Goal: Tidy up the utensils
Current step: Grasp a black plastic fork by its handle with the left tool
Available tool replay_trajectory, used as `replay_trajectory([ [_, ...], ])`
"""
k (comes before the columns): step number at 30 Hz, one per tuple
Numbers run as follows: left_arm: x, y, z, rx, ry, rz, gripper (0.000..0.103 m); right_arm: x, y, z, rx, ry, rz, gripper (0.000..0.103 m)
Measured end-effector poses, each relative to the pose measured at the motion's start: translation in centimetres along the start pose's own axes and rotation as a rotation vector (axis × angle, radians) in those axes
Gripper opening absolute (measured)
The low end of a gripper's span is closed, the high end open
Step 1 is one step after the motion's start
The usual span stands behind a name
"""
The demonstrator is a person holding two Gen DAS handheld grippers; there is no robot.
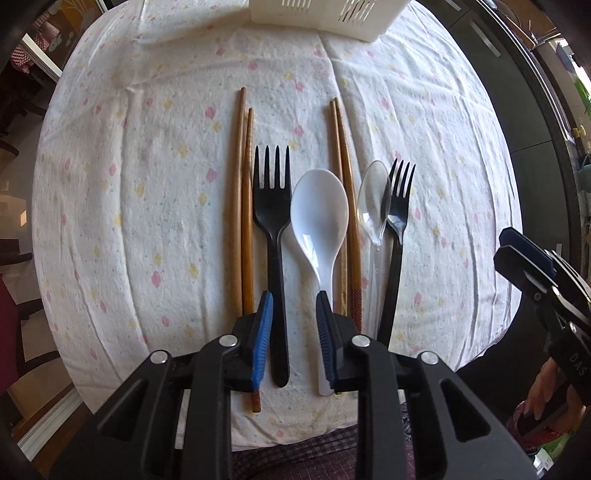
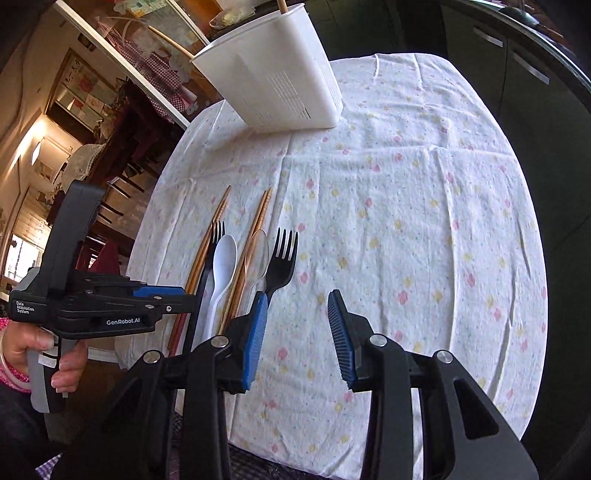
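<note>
Utensils lie side by side on the flowered cloth (image 1: 129,184): a left pair of wooden chopsticks (image 1: 242,206), a large black fork (image 1: 273,206), a white spoon (image 1: 319,218), a second pair of chopsticks (image 1: 345,177), a clear spoon (image 1: 375,199) and a small black fork (image 1: 399,206). My left gripper (image 1: 294,306) is open, low over the handles of the large fork and white spoon, holding nothing. My right gripper (image 2: 298,306) is open and empty over bare cloth, right of the small fork (image 2: 282,264). The white slotted utensil holder (image 2: 273,77) stands at the far edge.
The holder's base also shows at the top of the left wrist view (image 1: 317,18). A chopstick tip (image 2: 282,5) sticks out of it. The table's left edge drops to chairs and furniture (image 2: 110,155). Dark cabinets (image 2: 517,74) stand to the right.
</note>
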State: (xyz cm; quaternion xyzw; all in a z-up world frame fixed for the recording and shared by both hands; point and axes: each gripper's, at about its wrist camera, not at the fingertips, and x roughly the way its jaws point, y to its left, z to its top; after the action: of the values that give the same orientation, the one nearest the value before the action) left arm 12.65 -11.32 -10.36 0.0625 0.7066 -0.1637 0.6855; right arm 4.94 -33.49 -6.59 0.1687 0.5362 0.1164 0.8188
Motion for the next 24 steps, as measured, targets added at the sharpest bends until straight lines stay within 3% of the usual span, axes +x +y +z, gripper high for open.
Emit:
replay_trajectory([
  [16,2.2,0.2,2.4,-0.014,0.011,0.072,0.017,-0.1,0.6,0.4,-0.018,0.016,-0.007,0.036],
  [20,2.3,-0.7,2.5,0.002,0.005,0.079,0.009,1.3,1.1,0.8,-0.016,0.065,-0.018,0.039],
  [24,2.2,-0.9,2.9,-0.007,-0.001,0.070,0.009,3.9,1.9,1.1,-0.009,0.158,-0.028,0.041],
])
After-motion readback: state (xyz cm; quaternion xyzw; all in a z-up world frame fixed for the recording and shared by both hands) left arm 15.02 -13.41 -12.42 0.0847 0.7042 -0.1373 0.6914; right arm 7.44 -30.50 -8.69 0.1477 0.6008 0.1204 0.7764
